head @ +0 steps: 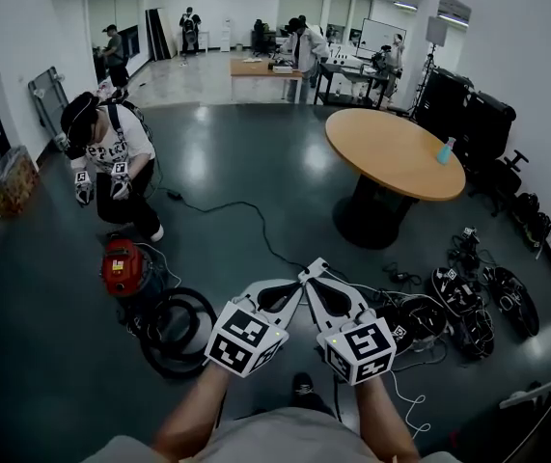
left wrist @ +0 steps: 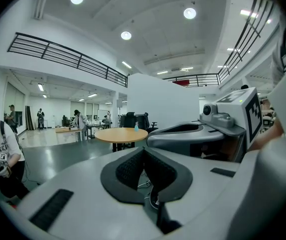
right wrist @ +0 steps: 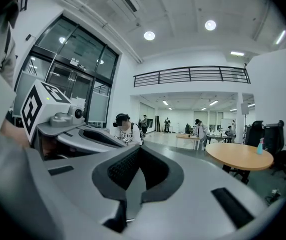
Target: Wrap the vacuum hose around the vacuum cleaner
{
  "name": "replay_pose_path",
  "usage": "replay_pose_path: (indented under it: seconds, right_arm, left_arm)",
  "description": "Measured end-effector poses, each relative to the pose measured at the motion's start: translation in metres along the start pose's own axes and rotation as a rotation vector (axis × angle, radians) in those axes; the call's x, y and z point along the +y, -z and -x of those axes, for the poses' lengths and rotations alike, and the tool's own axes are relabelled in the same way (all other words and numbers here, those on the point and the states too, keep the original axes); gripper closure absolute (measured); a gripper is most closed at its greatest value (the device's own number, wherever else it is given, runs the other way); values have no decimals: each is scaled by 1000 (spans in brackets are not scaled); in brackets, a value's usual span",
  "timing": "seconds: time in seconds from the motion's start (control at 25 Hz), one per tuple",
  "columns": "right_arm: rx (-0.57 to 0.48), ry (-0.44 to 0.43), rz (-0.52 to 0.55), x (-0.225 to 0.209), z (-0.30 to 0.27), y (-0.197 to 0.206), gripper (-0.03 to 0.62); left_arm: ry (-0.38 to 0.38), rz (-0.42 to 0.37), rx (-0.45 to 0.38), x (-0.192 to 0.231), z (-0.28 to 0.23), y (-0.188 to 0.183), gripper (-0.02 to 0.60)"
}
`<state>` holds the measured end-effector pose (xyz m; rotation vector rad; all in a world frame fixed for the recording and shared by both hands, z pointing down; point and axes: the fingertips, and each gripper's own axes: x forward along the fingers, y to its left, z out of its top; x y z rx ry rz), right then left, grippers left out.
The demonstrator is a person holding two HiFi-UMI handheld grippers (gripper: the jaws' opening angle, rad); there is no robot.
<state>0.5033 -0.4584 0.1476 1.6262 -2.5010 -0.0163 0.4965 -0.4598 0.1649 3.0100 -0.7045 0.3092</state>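
Note:
The red vacuum cleaner [head: 121, 266] stands on the dark floor at the left of the head view. Its black hose [head: 174, 328] lies in loops on the floor just right of it. My left gripper [head: 299, 283] and right gripper [head: 316, 268] are held up side by side, apart from the vacuum, tips nearly meeting. Both are shut with nothing between the pads. In the left gripper view the pads [left wrist: 132, 166] meet and point across the room. The right gripper's pads [right wrist: 125, 166] look the same. Neither gripper view shows the vacuum or hose.
A person [head: 111, 162] crouches just beyond the vacuum. A round wooden table [head: 391, 152] with a blue bottle [head: 445, 150] stands at the right. Black gear and cables [head: 458, 302] lie heaped on the floor at the right. A black cord [head: 246, 215] runs across the floor.

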Motion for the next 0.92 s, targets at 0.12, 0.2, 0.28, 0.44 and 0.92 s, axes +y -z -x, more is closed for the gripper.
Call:
replay_pose_path:
  seconds: [0.12, 0.2, 0.28, 0.44, 0.92]
  right_arm:
    - [-9, -6, -5, 0, 4, -4, 589]
    - [-15, -4, -6, 1, 7, -5, 589]
    - [-17, -2, -6, 1, 8, -5, 589]
    - [-17, 0, -7, 2, 10, -4, 589]
    - [-18, 4, -22, -4, 20, 0, 589]
  left_arm:
    - [2, -1, -6, -4, 1, -4, 572]
    - [1, -2, -12, -6, 2, -5, 574]
    - [0, -2, -13, -7, 3, -6, 572]
    - [3, 5, -13, -9, 3, -4, 574]
    - [21, 22, -7, -20, -3, -3, 572]
